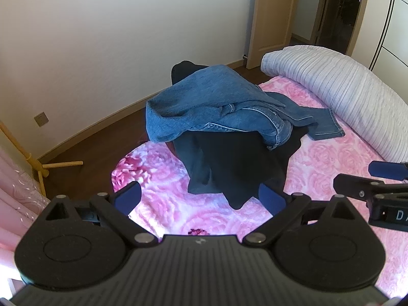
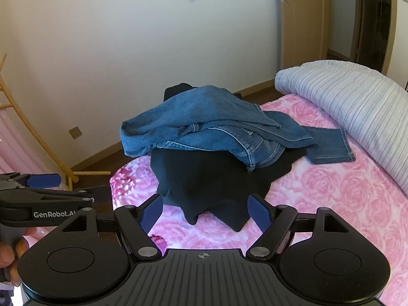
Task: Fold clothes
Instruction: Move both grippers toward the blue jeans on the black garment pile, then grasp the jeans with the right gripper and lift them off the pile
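A crumpled pair of blue jeans (image 1: 219,104) lies on top of a heap of black clothes (image 1: 234,168) on the bed with the pink rose blanket (image 1: 331,168). One jeans leg stretches right toward the pillow roll. The same pile shows in the right wrist view, the jeans (image 2: 209,127) over the black clothes (image 2: 214,186). My left gripper (image 1: 201,199) is open and empty, just short of the near edge of the black clothes. My right gripper (image 2: 205,213) is open and empty, its fingers either side of the black hem. Each gripper shows at the edge of the other's view.
A rolled white striped duvet (image 1: 339,94) lies along the right side of the bed. A wooden rack (image 1: 38,158) and pink curtain (image 1: 15,199) stand at the left over the dark wood floor (image 1: 84,148). A white wall and a wooden door (image 1: 272,17) are behind.
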Action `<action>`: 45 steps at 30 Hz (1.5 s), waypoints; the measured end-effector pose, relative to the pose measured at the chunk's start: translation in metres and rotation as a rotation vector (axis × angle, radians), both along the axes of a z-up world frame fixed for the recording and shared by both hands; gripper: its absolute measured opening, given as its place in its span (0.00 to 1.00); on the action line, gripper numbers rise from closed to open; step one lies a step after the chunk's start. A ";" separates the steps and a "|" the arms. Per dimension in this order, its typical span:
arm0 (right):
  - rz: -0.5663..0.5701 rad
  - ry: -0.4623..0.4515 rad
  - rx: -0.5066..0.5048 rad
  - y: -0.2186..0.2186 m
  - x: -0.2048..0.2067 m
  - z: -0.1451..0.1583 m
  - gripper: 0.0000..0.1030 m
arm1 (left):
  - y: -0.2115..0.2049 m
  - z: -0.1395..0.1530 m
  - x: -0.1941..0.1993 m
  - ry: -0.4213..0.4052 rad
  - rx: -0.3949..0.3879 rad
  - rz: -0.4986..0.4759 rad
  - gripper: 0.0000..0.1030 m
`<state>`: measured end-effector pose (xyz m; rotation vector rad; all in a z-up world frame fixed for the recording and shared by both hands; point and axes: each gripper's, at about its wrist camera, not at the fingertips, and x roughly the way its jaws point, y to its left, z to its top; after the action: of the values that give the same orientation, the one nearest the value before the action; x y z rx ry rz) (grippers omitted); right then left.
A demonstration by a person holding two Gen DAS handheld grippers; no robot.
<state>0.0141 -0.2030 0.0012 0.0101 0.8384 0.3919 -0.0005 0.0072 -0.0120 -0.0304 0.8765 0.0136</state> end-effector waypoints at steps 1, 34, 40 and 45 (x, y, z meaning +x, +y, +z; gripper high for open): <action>0.008 -0.009 -0.010 0.000 -0.001 -0.001 0.74 | 0.002 -0.001 0.000 -0.006 -0.006 -0.010 0.95; 0.678 -0.239 -0.707 0.143 0.220 -0.189 0.74 | 0.073 -0.116 0.220 0.041 0.036 -0.746 0.25; 0.560 -0.238 -0.595 0.128 0.235 -0.166 0.09 | 0.067 -0.056 0.216 -0.089 0.031 -0.836 0.16; 0.387 -0.268 -0.497 0.074 0.214 -0.120 0.05 | 0.033 0.005 0.194 -0.241 0.013 -0.987 0.16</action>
<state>0.2280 -0.1287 -0.1188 -0.6611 0.6513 0.5242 0.1937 0.0402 -0.0075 0.4066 0.5765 -0.8891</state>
